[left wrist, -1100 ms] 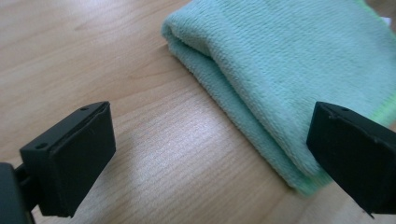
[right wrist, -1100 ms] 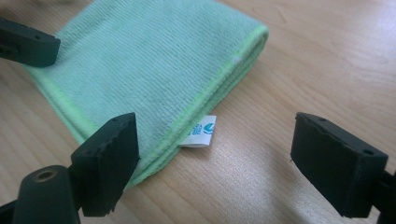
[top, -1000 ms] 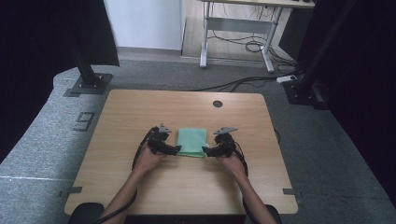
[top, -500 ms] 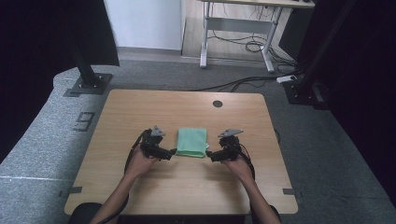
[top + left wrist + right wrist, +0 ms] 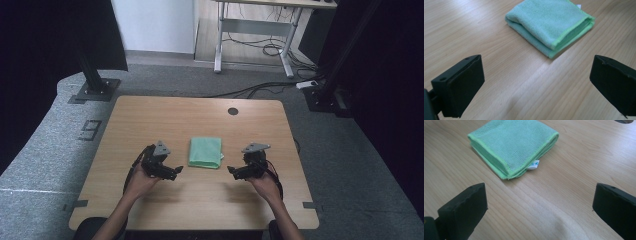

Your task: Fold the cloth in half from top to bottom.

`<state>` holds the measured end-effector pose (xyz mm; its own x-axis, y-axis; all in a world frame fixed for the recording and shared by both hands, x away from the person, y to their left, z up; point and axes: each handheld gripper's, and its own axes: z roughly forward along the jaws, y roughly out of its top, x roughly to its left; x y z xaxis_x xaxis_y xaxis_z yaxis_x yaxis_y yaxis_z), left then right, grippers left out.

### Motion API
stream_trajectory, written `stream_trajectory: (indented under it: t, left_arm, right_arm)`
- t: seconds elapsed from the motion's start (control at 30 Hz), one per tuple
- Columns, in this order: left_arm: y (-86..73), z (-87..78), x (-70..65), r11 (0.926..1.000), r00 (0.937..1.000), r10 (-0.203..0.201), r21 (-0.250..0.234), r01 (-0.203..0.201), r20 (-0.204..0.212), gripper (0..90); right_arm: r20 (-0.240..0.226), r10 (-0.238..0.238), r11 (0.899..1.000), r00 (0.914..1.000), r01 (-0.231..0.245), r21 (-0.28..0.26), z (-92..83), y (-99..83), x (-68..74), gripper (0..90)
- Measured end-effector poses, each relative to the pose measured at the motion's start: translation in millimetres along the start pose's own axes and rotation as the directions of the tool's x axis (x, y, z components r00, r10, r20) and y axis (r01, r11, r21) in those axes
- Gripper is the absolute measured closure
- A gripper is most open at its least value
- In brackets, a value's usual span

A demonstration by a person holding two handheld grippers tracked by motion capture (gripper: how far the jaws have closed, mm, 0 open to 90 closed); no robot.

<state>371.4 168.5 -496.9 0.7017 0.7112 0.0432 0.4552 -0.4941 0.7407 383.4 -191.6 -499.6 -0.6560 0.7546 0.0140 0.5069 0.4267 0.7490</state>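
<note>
- The cloth (image 5: 205, 152) lies folded at the centre of the high view, flat on the table (image 5: 150, 120), with a white tag (image 5: 534, 164) poking out of one side.
- Left gripper (image 5: 172, 171) sits just left of it and right gripper (image 5: 234, 172) just right; both are apart from it.
- Both are released: jaws wide, nothing between them. The right jaws have just been opening.
- Judged step: folding looks finished, hands clearing off.
- Next: probably only backing away without nudging the cloth.

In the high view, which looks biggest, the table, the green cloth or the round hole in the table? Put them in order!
1. Table
2. Green cloth
3. Round hole
</note>
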Motion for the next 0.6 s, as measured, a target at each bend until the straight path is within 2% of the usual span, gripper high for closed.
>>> stream_trajectory:
  t: [0.13,0.33,0.5,0.6]
  left_arm:
    - [-12.4,-5.8,1.2,1.0000,0.9999,-0.002,0.002,0.002,-0.015,0.0]
    - [-35.9,-10.8,3.2,0.9996,0.9993,-0.027,0.012,0.027,-0.026,0.0]
    - [-55.1,-13.5,2.5,0.9985,0.9983,-0.049,0.024,0.050,-0.031,0.0]
    - [-60.9,-14.0,2.7,0.9977,0.9977,-0.060,0.028,0.061,-0.032,0.0]
  right_arm:
    - [0.009,0.010,1.000,0.9999,-0.010,-0.011,-8.6,-5.3,0.3,0.0]
    - [0.033,0.027,1.000,0.9991,-0.026,-0.010,-17.3,-20.5,-2.5,0.0]
    - [0.050,0.038,0.999,0.9981,-0.037,-0.006,-18.0,-37.1,-6.3,0.0]
    - [0.056,0.056,0.998,0.9968,-0.057,0.005,-15.6,-46.5,-8.8,0.0]
